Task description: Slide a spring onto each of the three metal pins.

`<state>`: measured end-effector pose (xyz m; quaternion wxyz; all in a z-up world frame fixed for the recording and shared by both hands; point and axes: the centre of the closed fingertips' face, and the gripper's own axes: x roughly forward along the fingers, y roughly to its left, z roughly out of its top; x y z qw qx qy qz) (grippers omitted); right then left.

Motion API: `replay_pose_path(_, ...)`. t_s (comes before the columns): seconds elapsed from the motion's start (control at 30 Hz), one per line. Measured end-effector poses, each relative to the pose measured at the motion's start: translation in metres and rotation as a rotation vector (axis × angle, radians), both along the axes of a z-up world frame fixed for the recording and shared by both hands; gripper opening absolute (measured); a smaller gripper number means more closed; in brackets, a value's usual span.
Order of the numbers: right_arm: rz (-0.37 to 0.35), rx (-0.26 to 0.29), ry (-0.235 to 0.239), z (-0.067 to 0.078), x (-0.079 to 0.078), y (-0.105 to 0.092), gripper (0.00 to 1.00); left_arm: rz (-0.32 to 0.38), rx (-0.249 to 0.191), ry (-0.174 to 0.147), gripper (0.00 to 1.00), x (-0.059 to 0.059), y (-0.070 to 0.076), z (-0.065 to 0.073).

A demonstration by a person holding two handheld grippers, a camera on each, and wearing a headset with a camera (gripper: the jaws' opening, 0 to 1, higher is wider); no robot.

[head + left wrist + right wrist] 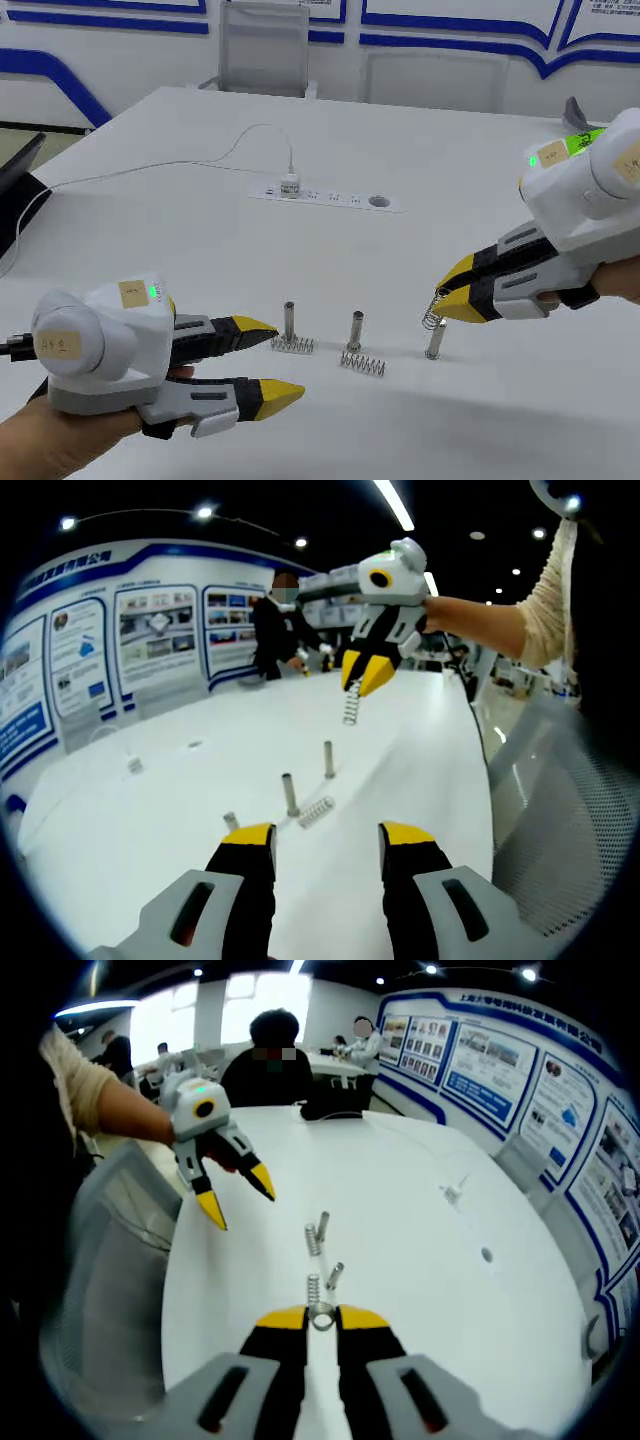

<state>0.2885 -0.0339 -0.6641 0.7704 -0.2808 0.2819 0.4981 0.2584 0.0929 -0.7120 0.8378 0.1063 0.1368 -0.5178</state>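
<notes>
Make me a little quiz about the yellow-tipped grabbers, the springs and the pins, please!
1. True or false: the yellow-tipped right gripper is shut on a small coiled metal spring.
2. How many of the short upright metal pins already wear a spring? A) none B) one C) three
3. Fill in: the yellow-tipped left gripper has its jaws ____.

Key: 1 true; 2 A; 3 open.
</notes>
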Motion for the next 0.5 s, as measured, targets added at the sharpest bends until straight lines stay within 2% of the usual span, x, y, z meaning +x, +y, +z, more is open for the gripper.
replay_pose_path(0.5, -0.092, -0.019, 0.026, -0.012, 0.029, -0.021, 0.12, 0.040, -0.007, 0.020, 0.48, -0.002, 0.009, -0.007)
